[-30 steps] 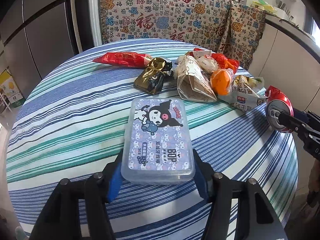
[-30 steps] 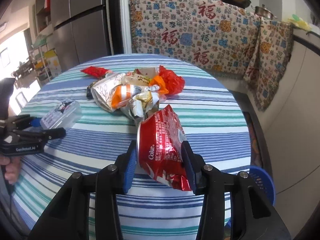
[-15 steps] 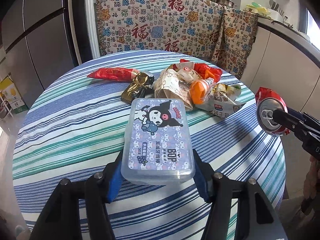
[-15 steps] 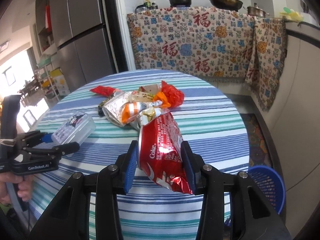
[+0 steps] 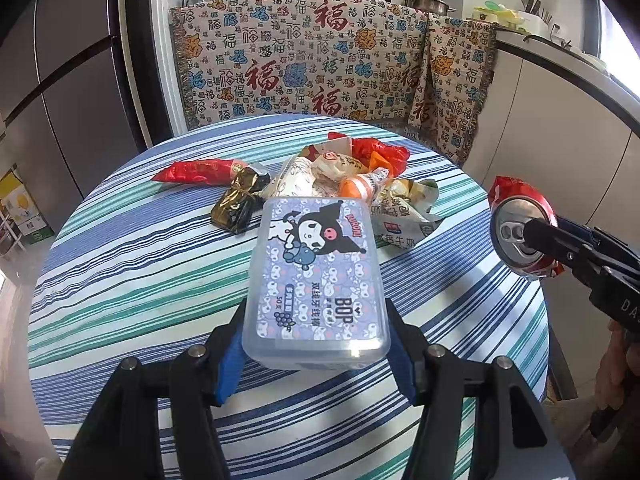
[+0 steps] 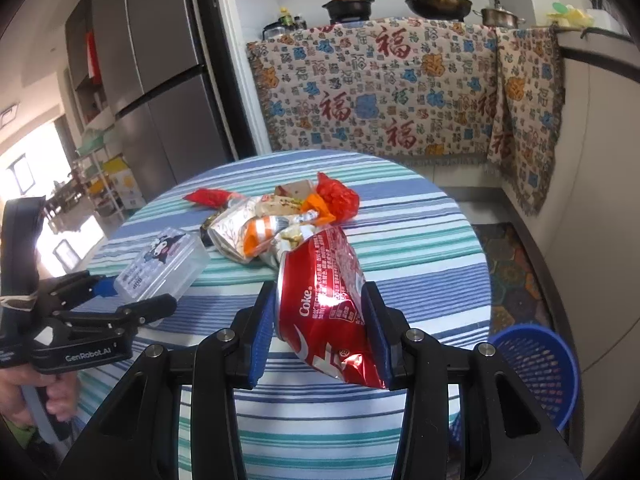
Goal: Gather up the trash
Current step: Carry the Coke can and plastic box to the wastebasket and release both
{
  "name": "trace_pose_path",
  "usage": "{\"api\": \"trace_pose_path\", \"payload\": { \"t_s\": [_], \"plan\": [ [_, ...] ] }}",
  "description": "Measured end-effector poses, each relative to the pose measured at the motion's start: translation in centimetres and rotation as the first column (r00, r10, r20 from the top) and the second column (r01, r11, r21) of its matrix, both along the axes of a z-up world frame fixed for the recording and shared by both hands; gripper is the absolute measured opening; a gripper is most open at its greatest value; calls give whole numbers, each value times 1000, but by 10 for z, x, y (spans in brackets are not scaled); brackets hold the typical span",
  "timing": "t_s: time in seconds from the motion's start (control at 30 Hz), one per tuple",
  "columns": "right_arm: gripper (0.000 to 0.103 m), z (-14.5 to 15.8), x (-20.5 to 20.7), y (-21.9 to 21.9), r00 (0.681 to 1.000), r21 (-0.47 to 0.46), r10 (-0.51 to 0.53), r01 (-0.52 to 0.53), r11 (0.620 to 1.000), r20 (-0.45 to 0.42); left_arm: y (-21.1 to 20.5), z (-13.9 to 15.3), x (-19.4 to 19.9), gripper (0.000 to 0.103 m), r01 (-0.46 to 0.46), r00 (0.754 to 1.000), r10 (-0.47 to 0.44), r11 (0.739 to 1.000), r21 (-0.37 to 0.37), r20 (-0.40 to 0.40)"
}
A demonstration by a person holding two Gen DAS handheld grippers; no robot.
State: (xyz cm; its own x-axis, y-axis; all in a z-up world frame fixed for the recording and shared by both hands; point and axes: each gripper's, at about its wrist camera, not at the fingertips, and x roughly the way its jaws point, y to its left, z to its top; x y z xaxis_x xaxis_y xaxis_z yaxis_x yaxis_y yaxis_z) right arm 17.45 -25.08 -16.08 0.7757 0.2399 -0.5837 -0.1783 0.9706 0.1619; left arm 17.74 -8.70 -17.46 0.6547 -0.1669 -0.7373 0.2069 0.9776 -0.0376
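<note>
Both tools are rising higher above the striped surface [image 5: 120, 264] than a second earlier. The left tool [image 5: 316, 340] is clamping a clear floss box [image 5: 316, 276] at lower centre; the right tool [image 6: 320, 328] is squeezing a crushed Coke can [image 6: 324, 300]. A wrapper pile [image 6: 280, 216] is lying mid-frame, nothing blocking the blue basket [image 6: 536, 364] at lower right.

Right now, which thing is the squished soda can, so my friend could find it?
Find the round striped table and its heap of wrappers. Nearer the camera than the heap, held above the cloth, the right gripper is shut on the can. It is the only shiny red metal piece, crumpled, with Coke written in white.
</note>
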Motion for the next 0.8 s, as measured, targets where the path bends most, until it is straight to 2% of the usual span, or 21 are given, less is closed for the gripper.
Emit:
{"api": "trace_pose_path", "payload": {
  "t_s": [0.3, 0.67, 0.8],
  "plan": [
    [43, 8, -10, -28, 999, 42, -51, 50, 998, 8, -49, 10, 4, 62, 105, 994, -106, 994, -43, -6],
    [43, 16, -25, -88, 990, 146, -139, 137, 980, -1, -125, 16, 7, 62, 234, 972, -235, 970, -63, -7],
    [43, 24, -27, -125, 980, 185, -201, 198, 963, -6, -155, 16, 11, 62, 281, 959, -283, 957, -71, -18]
  ]
}}
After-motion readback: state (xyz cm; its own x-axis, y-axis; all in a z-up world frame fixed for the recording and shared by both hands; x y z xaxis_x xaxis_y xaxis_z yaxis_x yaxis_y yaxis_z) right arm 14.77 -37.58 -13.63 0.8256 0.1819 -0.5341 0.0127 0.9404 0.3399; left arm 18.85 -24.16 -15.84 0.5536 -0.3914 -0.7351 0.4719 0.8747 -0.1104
